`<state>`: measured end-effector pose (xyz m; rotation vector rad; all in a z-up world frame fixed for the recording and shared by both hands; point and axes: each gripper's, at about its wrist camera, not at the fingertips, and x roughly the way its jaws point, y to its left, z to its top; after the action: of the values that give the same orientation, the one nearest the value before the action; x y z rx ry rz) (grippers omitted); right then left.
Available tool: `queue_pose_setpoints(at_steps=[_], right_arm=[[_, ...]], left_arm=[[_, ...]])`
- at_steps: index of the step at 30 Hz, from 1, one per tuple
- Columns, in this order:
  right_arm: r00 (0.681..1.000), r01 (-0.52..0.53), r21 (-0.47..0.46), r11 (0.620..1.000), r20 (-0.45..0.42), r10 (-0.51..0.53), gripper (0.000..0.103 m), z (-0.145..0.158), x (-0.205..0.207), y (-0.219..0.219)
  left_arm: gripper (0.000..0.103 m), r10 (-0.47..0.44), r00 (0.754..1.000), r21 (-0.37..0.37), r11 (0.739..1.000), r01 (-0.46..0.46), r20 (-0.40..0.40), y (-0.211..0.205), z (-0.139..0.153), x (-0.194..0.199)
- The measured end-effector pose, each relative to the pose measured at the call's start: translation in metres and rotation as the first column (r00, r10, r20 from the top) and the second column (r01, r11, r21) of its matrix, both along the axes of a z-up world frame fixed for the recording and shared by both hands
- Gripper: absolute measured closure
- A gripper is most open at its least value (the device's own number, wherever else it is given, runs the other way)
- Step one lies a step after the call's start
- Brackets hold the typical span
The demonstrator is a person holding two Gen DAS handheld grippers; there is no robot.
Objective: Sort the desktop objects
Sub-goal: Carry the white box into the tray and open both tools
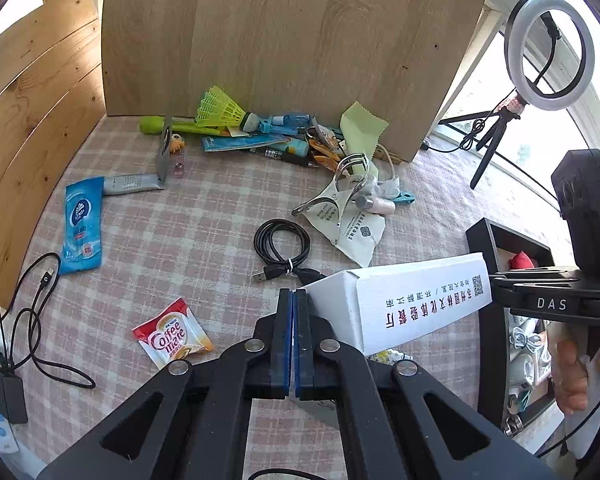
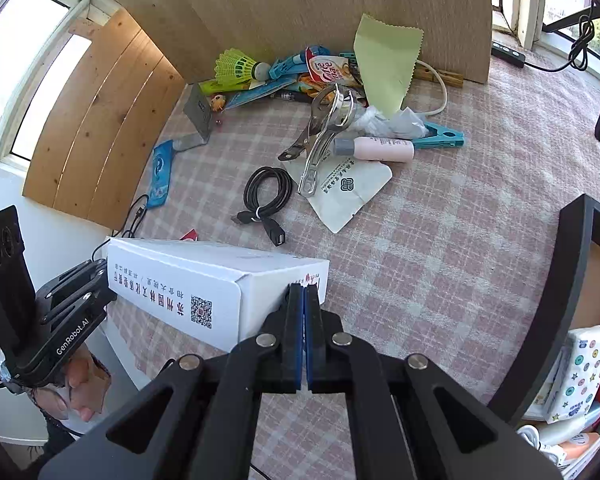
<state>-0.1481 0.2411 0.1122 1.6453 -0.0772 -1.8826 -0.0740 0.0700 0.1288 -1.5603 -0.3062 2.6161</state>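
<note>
White box (image 1: 404, 300) w/ both grippers' fingers pinched on its ends, L (image 1: 294, 292) & R (image 2: 303, 288).

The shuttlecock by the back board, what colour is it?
Yellow-green shuttlecock, clearest in the left wrist view.

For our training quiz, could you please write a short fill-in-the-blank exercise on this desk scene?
1. Both tongs, left and right, grip the white ____.
2. The coiled cable is ____ in colour.
3. The sachet reads "Coffee ____".
4. The shuttlecock is ____.

Missing words: box; black; mate; yellow
</note>
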Motion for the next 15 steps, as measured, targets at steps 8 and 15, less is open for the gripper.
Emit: queue_pose_setpoints(at_steps=[8, 15], right_arm=[[0.993, 0.113, -0.025, 0.993, -0.035, -0.114, 0.1, 0.022, 0.014, 0.06], [0.957, 0.269, -0.011, 0.963, -0.11, -0.269, 0.1, 0.054, 0.019, 0.152]], left_arm=[[0.103, -0.118, 0.992, -0.007, 0.993, 0.118, -0.048, 0.053, 0.024, -0.005], [0.103, -0.299, 0.95, -0.031, 0.954, 0.298, -0.092, 0.147, 0.05, -0.024]])
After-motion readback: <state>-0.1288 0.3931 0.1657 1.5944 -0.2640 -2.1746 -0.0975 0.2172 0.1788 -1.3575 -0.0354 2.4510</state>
